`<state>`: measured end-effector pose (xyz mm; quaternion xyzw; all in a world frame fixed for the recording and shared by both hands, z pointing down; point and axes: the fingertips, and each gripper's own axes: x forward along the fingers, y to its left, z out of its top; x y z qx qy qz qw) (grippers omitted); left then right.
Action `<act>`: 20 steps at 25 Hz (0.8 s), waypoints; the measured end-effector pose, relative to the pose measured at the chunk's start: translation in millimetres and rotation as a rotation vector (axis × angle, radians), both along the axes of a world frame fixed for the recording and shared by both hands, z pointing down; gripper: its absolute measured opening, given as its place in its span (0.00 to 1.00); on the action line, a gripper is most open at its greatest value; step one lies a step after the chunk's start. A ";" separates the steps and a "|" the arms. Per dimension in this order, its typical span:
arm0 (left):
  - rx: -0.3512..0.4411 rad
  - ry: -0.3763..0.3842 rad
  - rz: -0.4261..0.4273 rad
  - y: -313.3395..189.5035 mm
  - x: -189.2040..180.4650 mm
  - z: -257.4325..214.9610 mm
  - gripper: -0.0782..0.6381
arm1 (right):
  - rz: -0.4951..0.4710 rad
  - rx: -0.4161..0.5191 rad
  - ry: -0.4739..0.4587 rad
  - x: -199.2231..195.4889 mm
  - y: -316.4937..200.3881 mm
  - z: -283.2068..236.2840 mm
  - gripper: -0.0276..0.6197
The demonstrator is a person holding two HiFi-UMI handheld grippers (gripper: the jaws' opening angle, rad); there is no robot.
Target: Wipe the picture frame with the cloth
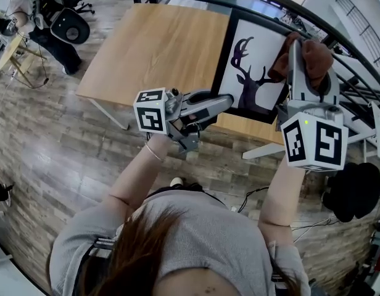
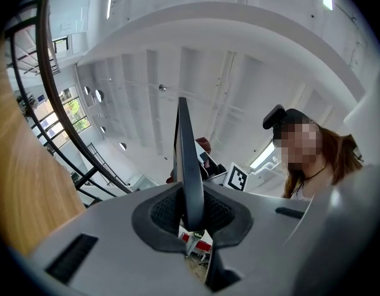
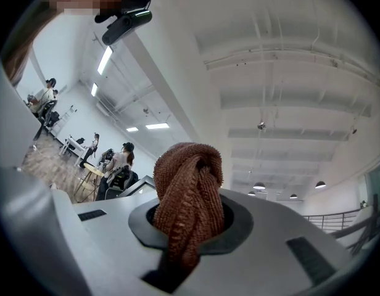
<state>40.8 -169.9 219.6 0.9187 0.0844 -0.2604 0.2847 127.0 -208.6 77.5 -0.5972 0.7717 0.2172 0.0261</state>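
The picture frame (image 1: 251, 73), black-edged with a dark deer silhouette on white, stands tilted over the right end of the wooden table (image 1: 159, 48). My left gripper (image 1: 224, 102) is shut on the frame's lower left edge. In the left gripper view the frame's thin dark edge (image 2: 187, 159) rises from between the jaws of the left gripper (image 2: 190, 217). My right gripper (image 1: 299, 45) is up at the frame's upper right, shut on a bunched brown cloth (image 1: 314, 57). In the right gripper view the knitted cloth (image 3: 190, 190) bulges out of the right gripper (image 3: 190, 227). Whether the cloth touches the frame is hidden.
A black curved railing (image 1: 338, 36) runs behind the table and frame. An office chair (image 1: 66, 23) and a person (image 1: 17, 5) are at the far left. A black stool (image 1: 353, 190) stands at the right on the wood-pattern floor.
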 end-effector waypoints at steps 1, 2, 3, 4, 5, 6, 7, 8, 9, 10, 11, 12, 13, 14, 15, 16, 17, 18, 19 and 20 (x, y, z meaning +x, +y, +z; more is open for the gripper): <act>-0.003 0.001 -0.001 0.0 0.2 0.4 0.17 | 0.002 -0.007 -0.001 0.2 0.3 3.9 0.16; -0.004 0.001 -0.002 -0.1 0.2 0.7 0.17 | 0.003 -0.013 -0.004 0.3 1.1 7.1 0.16; -0.006 0.001 -0.004 -0.1 0.1 0.9 0.17 | 0.000 -0.019 -0.006 -0.2 2.3 9.7 0.16; -0.007 0.003 -0.005 -0.1 -0.1 0.9 0.17 | -0.008 -0.022 -0.007 -0.9 3.6 12.1 0.16; -0.010 0.006 -0.006 -0.2 -0.3 0.6 0.17 | -0.015 -0.026 -0.009 -1.7 5.2 14.4 0.16; -0.013 0.009 -0.007 -0.2 -0.4 0.3 0.17 | -0.021 -0.030 -0.012 -2.1 6.8 17.0 0.16; -0.015 0.011 -0.006 -0.1 -0.5 0.0 0.17 | -0.023 -0.036 -0.014 -2.3 8.4 20.0 0.16; -0.017 0.012 -0.006 0.0 -0.4 -0.1 0.17 | -0.024 -0.042 -0.016 -2.4 10.0 23.4 0.16; -0.017 0.011 -0.006 0.0 -0.3 0.0 0.17 | -0.024 -0.048 -0.019 -2.4 11.6 27.0 0.16; -0.018 0.010 -0.006 0.0 -0.2 0.1 0.17 | -0.024 -0.055 -0.021 -2.4 13.1 30.9 0.16; -0.018 0.008 -0.006 0.0 -0.1 0.2 0.17 | -0.025 -0.063 -0.024 -2.5 14.6 34.6 0.16; -0.018 0.007 -0.006 -0.1 -0.1 0.3 0.17 | -0.027 -0.071 -0.028 -2.6 16.1 38.1 0.16; -0.019 0.007 -0.005 -0.2 -0.1 0.4 0.17 | -0.029 -0.079 -0.032 -2.8 17.7 41.3 0.16; -0.021 0.007 -0.004 -0.3 -0.1 0.4 0.17 | -0.031 -0.086 -0.036 -3.0 19.3 44.4 0.16; -0.023 0.009 -0.003 -0.4 -0.1 0.5 0.17 | -0.033 -0.092 -0.040 -3.2 21.1 47.6 0.16; -0.025 0.011 -0.003 -0.5 -0.1 0.6 0.17 | -0.036 -0.098 -0.041 -3.6 23.1 50.8 0.16; -0.026 0.014 -0.002 -0.7 0.0 0.7 0.17 | -0.037 -0.104 -0.041 -4.0 25.1 54.2 0.16; -0.026 0.016 -0.002 -0.8 0.0 0.8 0.17 | -0.039 -0.110 -0.041 -4.5 27.1 57.9 0.16; -0.026 0.018 -0.003 -0.9 -0.2 0.8 0.17 | -0.040 -0.117 -0.042 -5.0 29.0 61.7 0.16; -0.025 0.019 -0.005 -0.9 -0.3 0.7 0.17 | -0.041 -0.124 -0.044 -5.5 31.1 65.5 0.16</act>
